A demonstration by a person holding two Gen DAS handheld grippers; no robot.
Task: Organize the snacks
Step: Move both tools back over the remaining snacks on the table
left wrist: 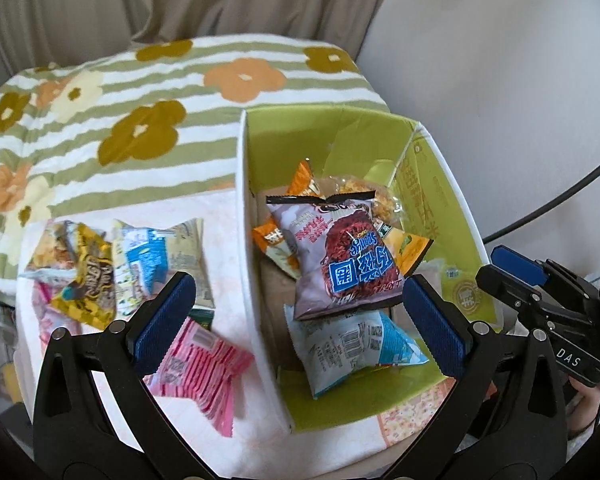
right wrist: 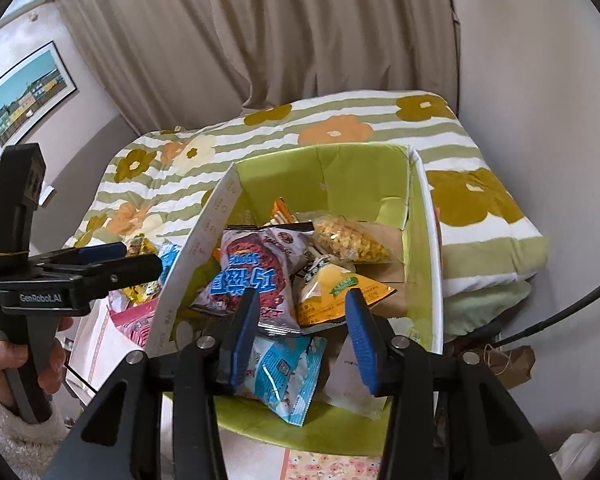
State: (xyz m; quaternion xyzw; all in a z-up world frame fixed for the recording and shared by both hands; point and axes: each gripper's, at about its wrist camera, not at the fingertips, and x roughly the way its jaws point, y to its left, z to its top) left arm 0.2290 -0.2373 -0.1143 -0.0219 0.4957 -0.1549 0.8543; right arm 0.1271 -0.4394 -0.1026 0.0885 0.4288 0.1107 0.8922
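Observation:
A green-lined cardboard box (left wrist: 432, 168) holds several snack packets, with a purple packet (left wrist: 340, 256) on top and a light blue packet (left wrist: 356, 344) below it. Loose packets lie left of the box: a pink striped one (left wrist: 204, 364), a yellow one (left wrist: 84, 280) and a blue-white one (left wrist: 156, 260). My left gripper (left wrist: 300, 316) is open and empty above the box's left wall. My right gripper (right wrist: 300, 336) is open and empty above the box (right wrist: 420, 240), over the light blue packet (right wrist: 284, 372) and the purple one (right wrist: 256, 276). The left gripper also shows in the right wrist view (right wrist: 132, 260).
The box and packets rest on a pale cloth (left wrist: 236, 432) beside a striped flowered blanket (left wrist: 140, 92). A beige curtain (right wrist: 260, 40) hangs behind. A wall (left wrist: 500, 80) and a cable (left wrist: 560, 200) are to the right. A framed picture (right wrist: 24, 96) hangs at left.

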